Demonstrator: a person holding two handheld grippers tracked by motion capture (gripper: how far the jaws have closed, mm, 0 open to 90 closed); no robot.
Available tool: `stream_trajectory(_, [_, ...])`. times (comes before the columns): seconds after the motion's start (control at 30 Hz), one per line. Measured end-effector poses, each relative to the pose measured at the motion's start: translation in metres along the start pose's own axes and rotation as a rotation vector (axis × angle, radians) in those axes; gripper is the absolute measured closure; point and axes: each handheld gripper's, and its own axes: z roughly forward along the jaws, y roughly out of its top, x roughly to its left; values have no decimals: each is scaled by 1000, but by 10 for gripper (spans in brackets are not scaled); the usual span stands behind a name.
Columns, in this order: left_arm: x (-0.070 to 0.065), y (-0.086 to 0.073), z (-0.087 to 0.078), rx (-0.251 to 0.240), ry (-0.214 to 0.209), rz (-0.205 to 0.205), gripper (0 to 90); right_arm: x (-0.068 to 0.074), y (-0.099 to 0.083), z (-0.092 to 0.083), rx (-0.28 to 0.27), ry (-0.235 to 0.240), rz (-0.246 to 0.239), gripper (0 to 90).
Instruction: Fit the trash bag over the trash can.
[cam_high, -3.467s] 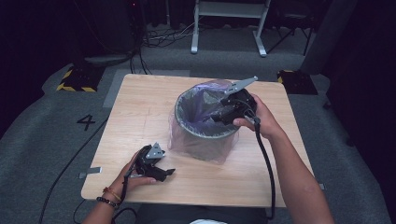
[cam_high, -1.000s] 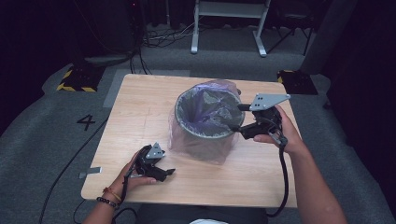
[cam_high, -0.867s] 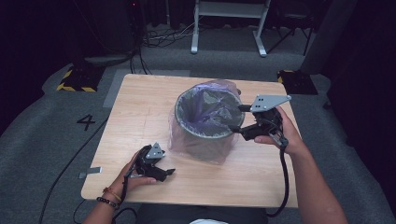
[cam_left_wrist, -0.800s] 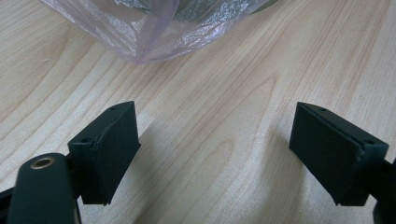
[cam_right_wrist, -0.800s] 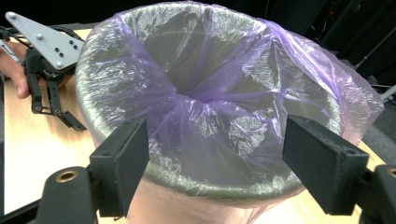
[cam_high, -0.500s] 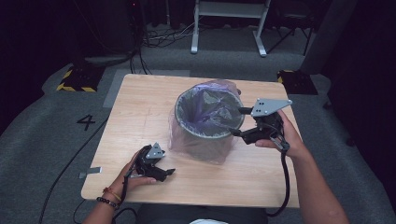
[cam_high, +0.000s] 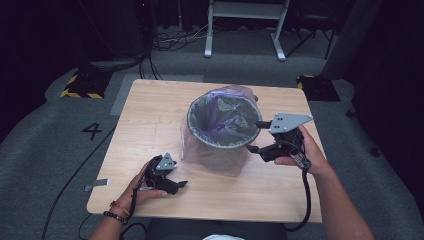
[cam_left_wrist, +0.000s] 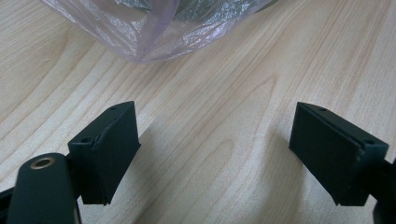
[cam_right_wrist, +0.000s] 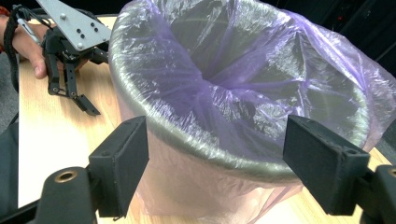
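At mid-table stands the bin (cam_high: 222, 127), lined with a purple bag (cam_right_wrist: 243, 79). Right gripper (cam_high: 259, 136) faces its rim, jaws spread; left gripper (cam_high: 176, 186) rests spread nearby. Smoothing the liner probably calls for pinching film only, gently.

We see a pale wood-grain tabletop (cam_high: 150, 115) carrying a grey bin (cam_high: 220, 150) lined with a translucent purple bag (cam_high: 225, 112), which looks pinkish where it drapes down the outside. Both grippers are black: our left gripper (cam_high: 172, 184) and our right gripper (cam_high: 255, 136), each topped by a grey plate. Our fingers (cam_left_wrist: 109, 149) are matte black too. The floor (cam_high: 55, 145) is grey carpet with a dark "4" (cam_high: 93, 131) marked on it. Yellow-and-black hazard stripes (cam_high: 77, 87) edge a dark block beyond the tabletop.
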Motion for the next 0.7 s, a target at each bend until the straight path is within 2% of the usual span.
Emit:
stream_trajectory(0.2, [0,0,0,0,0,0,155,6,-5,2,14,6,-16,227])
stream_trajectory(0.4, [0,0,0,0,0,0,155,11,-10,1,27,-10,-38,218])
stream_trajectory(0.7, [0,0,0,0,0,0,156,15,-17,2,33,-9,-44,208])
